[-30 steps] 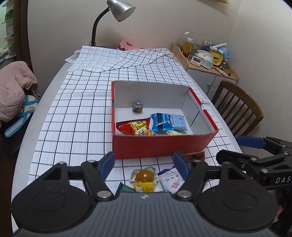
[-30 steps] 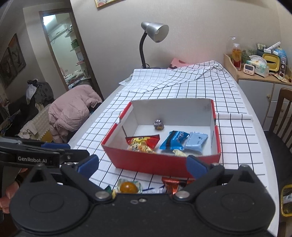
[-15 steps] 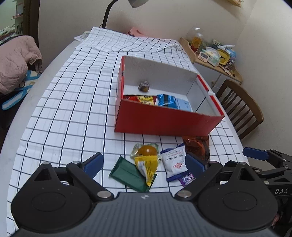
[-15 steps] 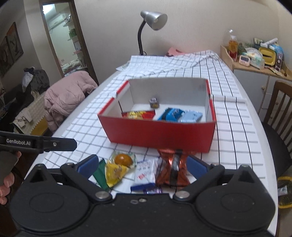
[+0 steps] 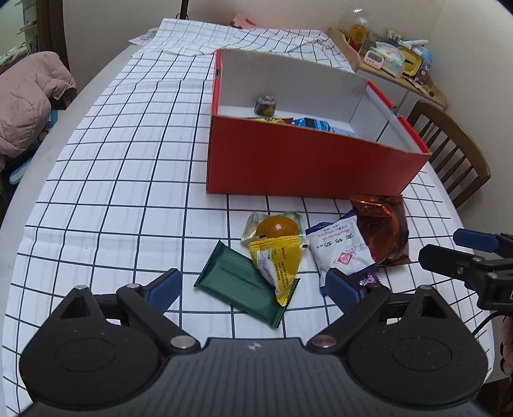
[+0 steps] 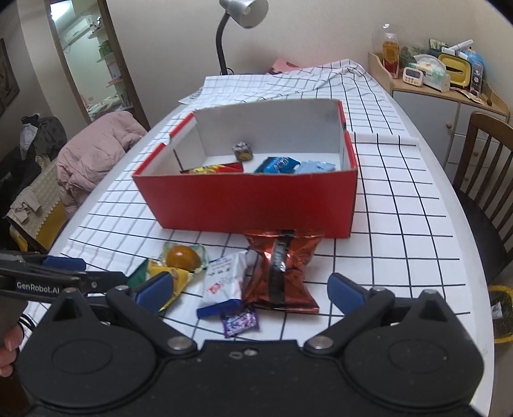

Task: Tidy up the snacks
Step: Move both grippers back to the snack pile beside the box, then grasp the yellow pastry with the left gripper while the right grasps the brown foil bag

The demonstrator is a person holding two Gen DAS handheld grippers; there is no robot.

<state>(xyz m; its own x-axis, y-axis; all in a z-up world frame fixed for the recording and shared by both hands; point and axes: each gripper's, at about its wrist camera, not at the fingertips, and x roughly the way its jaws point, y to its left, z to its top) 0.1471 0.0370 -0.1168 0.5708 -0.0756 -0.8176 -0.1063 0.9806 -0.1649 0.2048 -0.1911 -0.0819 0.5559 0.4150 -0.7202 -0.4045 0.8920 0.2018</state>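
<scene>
Loose snack packets lie flat before the red box (image 5: 307,166): green bar (image 5: 239,285) between the left claw (image 5: 253,290) pads, copper bag (image 6: 280,272) between the right claw (image 6: 250,288) pads.

a long table (image 6: 416,288) draped in a black-gridded white cloth (image 5: 105,179) fills the room. a silver-shaded gooseneck lamp (image 6: 245,12) stands at its far end against a cream wall; a wooden chair (image 6: 490,160), a cluttered cabinet (image 6: 449,106) and a pink jacket (image 6: 96,154) flank it.
</scene>
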